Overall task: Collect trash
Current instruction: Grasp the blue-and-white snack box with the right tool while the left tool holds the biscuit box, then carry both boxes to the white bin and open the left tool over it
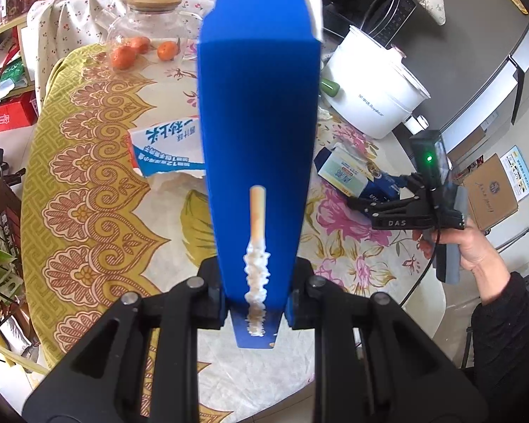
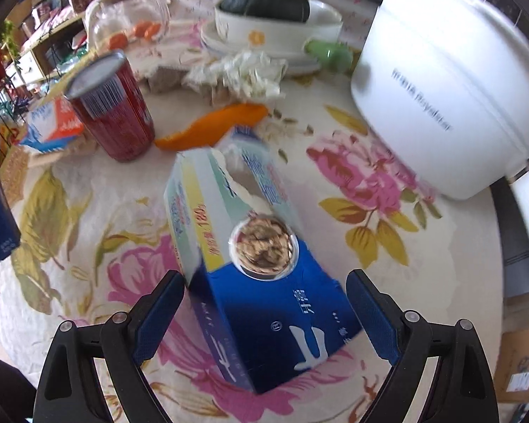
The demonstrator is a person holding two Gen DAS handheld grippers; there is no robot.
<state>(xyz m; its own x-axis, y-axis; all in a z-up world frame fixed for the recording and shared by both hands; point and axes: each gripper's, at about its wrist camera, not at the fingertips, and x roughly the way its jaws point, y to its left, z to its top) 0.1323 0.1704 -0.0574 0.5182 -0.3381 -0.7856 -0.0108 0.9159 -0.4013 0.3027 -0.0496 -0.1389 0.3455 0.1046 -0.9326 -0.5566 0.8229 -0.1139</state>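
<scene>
Straddling a torn blue carton (image 2: 264,303), right gripper (image 2: 264,313) spread wide, left gripper (image 1: 255,303) clamping a blue box (image 1: 257,112).

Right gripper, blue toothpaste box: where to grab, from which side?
Take the toothpaste box across its near dark-blue end, coming straight in from the near side. It lies flat with that end already between the open right gripper fingers, and the torn far end looks weaker.
</scene>
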